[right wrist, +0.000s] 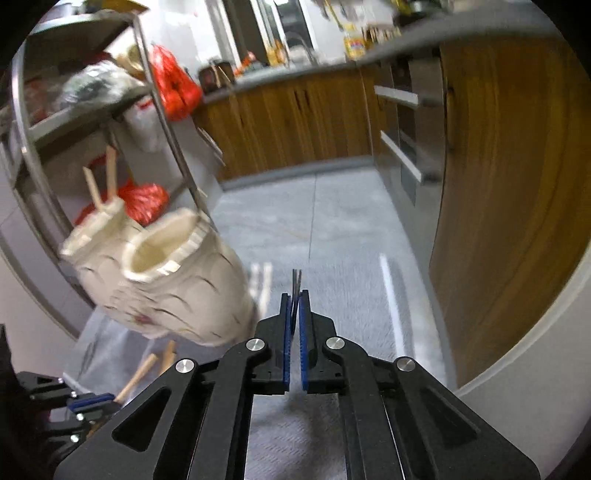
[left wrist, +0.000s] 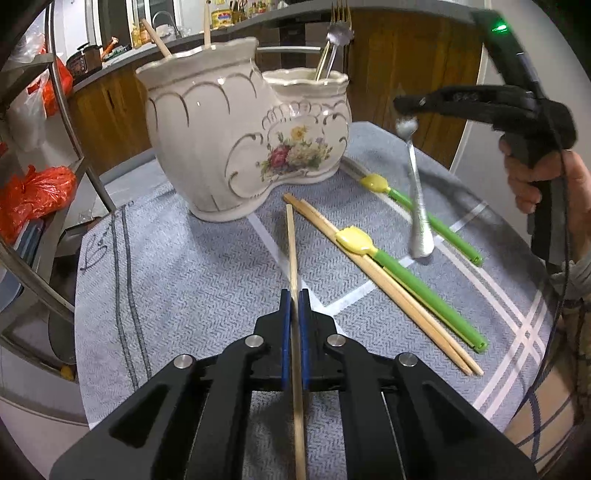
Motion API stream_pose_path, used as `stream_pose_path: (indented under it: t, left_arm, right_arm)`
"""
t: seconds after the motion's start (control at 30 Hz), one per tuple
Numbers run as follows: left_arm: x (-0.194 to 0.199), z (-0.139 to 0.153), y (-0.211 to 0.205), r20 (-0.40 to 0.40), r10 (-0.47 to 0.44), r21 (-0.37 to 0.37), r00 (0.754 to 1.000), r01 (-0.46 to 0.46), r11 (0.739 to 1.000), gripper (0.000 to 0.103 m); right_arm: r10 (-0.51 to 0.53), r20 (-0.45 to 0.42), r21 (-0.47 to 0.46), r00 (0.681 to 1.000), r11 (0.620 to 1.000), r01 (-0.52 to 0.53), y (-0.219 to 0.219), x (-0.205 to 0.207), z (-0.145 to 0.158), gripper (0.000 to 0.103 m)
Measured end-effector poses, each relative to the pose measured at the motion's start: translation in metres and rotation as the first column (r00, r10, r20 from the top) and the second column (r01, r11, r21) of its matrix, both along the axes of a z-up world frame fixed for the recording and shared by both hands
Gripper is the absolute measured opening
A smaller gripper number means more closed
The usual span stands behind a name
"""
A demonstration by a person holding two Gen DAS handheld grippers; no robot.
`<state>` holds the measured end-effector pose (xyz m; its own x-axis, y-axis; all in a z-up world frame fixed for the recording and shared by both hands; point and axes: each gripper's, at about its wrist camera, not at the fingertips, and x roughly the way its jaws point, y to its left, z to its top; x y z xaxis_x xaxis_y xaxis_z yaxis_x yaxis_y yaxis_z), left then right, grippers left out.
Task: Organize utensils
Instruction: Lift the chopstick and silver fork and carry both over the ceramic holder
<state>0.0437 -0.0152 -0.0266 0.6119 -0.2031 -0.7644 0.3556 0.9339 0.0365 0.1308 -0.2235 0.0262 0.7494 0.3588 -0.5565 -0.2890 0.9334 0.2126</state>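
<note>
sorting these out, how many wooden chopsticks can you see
5: two standing in the holder's tall pot, two lying together on the cloth, one held by the left gripper. More may be hidden inside.

A cream floral two-pot holder (left wrist: 236, 147) stands on the cloth, wooden chopsticks (left wrist: 380, 280) and green-handled utensils (left wrist: 424, 295) lying beside it.

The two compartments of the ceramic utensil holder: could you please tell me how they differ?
The taller compartment stands on the left and holds two wooden chopsticks; the shorter compartment holds metal cutlery. The shorter one carries a painted flower bouquet; the taller shows only gold scallop lines. Both are cream, scallop-rimmed, and joined in one piece.
</note>
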Motion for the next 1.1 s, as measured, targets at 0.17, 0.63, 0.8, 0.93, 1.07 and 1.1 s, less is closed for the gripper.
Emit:
stream_pose_path:
  t: [0.17, 0.63, 0.8, 0.93, 1.07, 1.1]
  left_arm:
    - [-0.013, 0.017, 0.007, 0.086, -0.009, -0.044, 0.996, 0.012, 0.999, 0.004]
    - [-0.045, 0.069, 0.03, 0.386, 0.068, -0.185, 0.92, 0.005, 0.983, 0.004]
    - [-0.041, 0.082, 0.034, 0.436, 0.084, -0.201, 0.896, 0.006, 0.98, 0.004]
    - [-0.036, 0.094, 0.036, 0.464, 0.094, -0.208, 0.881, 0.005, 0.978, 0.004]
    - [-0.021, 0.109, 0.035, 0.496, 0.101, -0.205, 0.863, 0.003, 0.979, 0.004]
    - [-0.015, 0.114, 0.035, 0.508, 0.106, -0.203, 0.855, -0.001, 0.979, 0.004]
  right_arm:
    - [-0.019, 0.194, -0.096, 0.981, 0.995, 0.038, 0.008, -0.04, 0.035, 0.003]
    - [-0.041, 0.466, -0.138, 0.884, 0.983, 0.119, 0.027, -0.086, 0.099, 0.003]
    - [-0.049, 0.466, -0.092, 0.883, 0.99, 0.104, 0.038, -0.077, 0.11, 0.003]
    - [-0.06, 0.511, -0.076, 0.857, 0.991, 0.115, 0.046, -0.068, 0.122, 0.003]
    - [-0.083, 0.548, -0.068, 0.833, 0.987, 0.144, 0.05, -0.057, 0.127, 0.003]
    - [-0.09, 0.55, -0.065, 0.83, 0.987, 0.149, 0.05, -0.054, 0.127, 0.003]
